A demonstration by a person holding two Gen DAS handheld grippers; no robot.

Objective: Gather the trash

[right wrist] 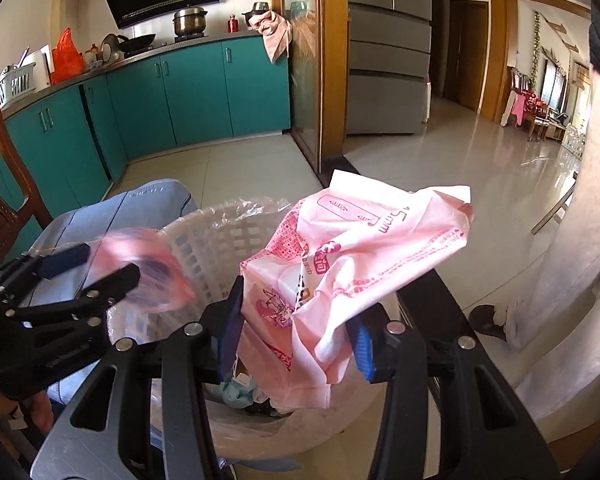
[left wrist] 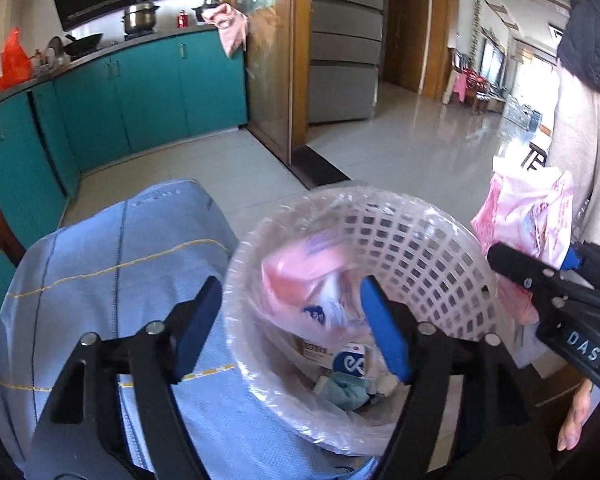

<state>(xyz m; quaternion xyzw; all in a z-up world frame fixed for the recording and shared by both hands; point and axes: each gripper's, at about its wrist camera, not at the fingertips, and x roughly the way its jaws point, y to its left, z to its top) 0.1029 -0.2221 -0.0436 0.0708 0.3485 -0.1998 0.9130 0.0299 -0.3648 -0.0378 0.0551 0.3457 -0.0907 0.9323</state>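
Your left gripper (left wrist: 292, 322) is spread wide over the white lattice trash basket (left wrist: 431, 264), nothing pinched; a blurry pink wrapper (left wrist: 300, 268) sits between the fingers, inside the clear liner (left wrist: 256, 280). Your right gripper (right wrist: 296, 332) is clamped on a crumpled pink printed bag (right wrist: 363, 256), hanging right over the basket. Only the left view shows the bottom: a white-and-blue carton (left wrist: 349, 360) and teal scraps. The right view mostly hides that behind the bag. Beside the basket, blue denim fabric (left wrist: 112, 264); farther back, teal kitchen cabinets (left wrist: 140, 92) and a steel fridge (right wrist: 387, 60).
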